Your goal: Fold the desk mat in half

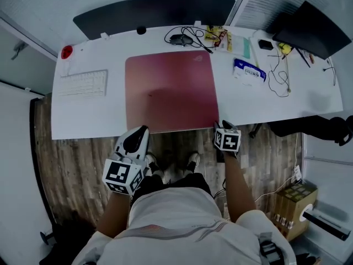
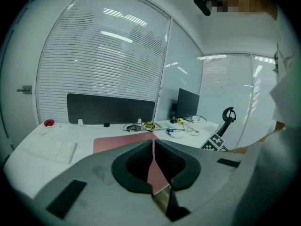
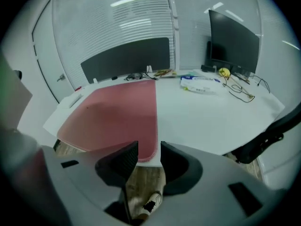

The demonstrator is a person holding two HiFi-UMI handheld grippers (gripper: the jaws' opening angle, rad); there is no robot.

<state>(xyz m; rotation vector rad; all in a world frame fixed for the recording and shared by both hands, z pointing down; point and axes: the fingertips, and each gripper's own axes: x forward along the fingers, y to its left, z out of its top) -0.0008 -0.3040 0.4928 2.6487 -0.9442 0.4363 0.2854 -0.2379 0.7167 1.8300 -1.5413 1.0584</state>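
Shoes (image 1: 193, 160) planted on the wooden floor (image 1: 77, 164), and both tools are up at the near edge of the counter (image 1: 91, 117). Look at the left tool (image 2: 153, 147): jaws pressed together, nothing in them, nose at the front edge of the desk mat (image 1: 171, 90) near its left corner. Now the right tool (image 3: 149, 150): jaws spread wide, with the mat's near right corner lying right at the gap and the pads not touching it. The mat lies flat, pink and unfolded, mid-counter, its front edge along the counter's near edge. Further out, a white keyboard (image 1: 83, 83) to its left. At the back, a mouse (image 1: 181, 38) among tangled cables (image 1: 196, 37), a blue-and-white packet (image 1: 249, 70) to the right, and a dark monitor (image 1: 309, 29) in the far right corner.
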